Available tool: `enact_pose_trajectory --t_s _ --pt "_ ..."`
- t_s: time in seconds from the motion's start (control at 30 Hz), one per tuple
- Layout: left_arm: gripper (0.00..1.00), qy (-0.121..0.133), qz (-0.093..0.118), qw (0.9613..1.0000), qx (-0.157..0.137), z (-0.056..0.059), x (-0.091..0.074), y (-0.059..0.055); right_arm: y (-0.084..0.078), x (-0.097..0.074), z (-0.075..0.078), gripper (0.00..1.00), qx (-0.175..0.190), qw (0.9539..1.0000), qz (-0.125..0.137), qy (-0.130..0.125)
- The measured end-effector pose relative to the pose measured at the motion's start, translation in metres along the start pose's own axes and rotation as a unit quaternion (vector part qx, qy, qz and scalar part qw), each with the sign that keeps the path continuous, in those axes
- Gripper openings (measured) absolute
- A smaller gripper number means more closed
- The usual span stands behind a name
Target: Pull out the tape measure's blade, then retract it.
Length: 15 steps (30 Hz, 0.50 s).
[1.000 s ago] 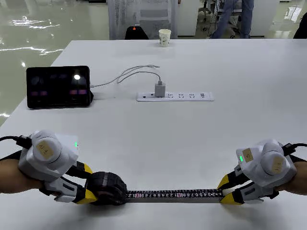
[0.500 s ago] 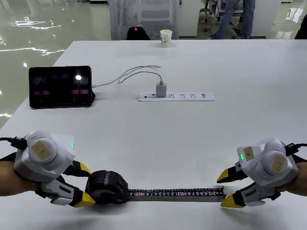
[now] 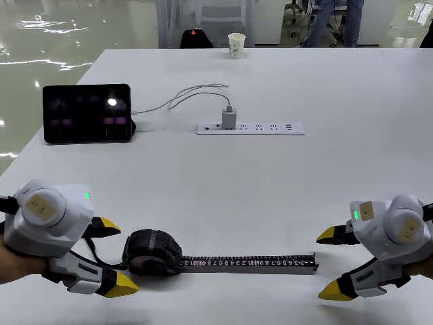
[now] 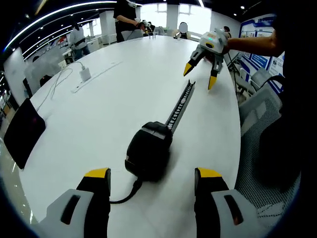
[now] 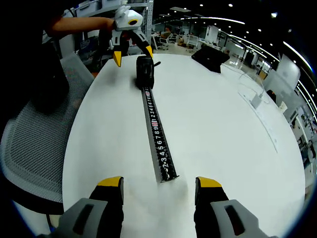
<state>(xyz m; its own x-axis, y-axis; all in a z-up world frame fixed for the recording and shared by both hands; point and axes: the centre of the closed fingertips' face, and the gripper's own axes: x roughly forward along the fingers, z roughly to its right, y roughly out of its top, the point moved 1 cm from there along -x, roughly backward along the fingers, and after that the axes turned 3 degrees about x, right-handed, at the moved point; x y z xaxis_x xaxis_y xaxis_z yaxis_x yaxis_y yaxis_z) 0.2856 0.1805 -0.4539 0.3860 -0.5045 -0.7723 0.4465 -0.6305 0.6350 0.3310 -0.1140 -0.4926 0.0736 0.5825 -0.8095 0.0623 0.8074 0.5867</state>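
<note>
A black tape measure point(image 3: 153, 251) lies on the white table point(image 3: 223, 176) near the front edge, its dark blade point(image 3: 249, 263) pulled out flat to the right. My left gripper point(image 3: 111, 255) stands open just left of the case, not touching it; in the left gripper view the case point(image 4: 148, 150) lies ahead between the open jaws, with a black strap point(image 4: 126, 194) trailing back. My right gripper point(image 3: 331, 263) is open just past the blade's hooked end point(image 3: 314, 263). The right gripper view has the blade tip point(image 5: 167, 176) lying free ahead of the jaws, the case point(image 5: 145, 67) far off.
A dark tablet point(image 3: 88, 113) stands at the left. A white power strip point(image 3: 249, 127) with a plugged charger point(image 3: 229, 118) and cable lies mid-table. A paper cup point(image 3: 236, 45) stands at the far edge. A mesh chair point(image 5: 34, 148) is beside the table.
Both grippers have opened and drawn back: the left let go of the case, the right let go of the blade's end. The tape lies on the table with the blade still out.
</note>
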Motion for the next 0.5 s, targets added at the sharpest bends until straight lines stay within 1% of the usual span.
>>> enact_pose_trajectory --t_s 0.2,0.27,0.33,0.47,0.5 --pt "0.74 0.01 0.01 0.9998 -0.016 0.007 -0.003 -0.001 0.003 -0.005 -0.007 0.65 0.026 0.9996 0.01 -0.01" --pt "0.76 0.018 0.021 0.9991 -0.031 0.009 -0.005 0.0 0.002 -0.007 -0.01 0.67 0.042 0.9989 0.015 -0.018" --pt "0.79 0.024 0.032 0.9986 -0.036 0.011 -0.007 0.002 0.002 -0.009 -0.012 0.69 0.052 0.9981 0.021 -0.026" --pt "0.82 0.036 0.038 0.9975 -0.048 0.015 -0.008 0.002 0.005 -0.013 -0.017 0.73 0.07 0.9963 0.035 -0.037" --pt "0.82 0.042 0.042 0.9968 -0.054 0.016 -0.008 0.002 0.006 -0.015 -0.019 0.73 0.077 0.9954 0.039 -0.042"
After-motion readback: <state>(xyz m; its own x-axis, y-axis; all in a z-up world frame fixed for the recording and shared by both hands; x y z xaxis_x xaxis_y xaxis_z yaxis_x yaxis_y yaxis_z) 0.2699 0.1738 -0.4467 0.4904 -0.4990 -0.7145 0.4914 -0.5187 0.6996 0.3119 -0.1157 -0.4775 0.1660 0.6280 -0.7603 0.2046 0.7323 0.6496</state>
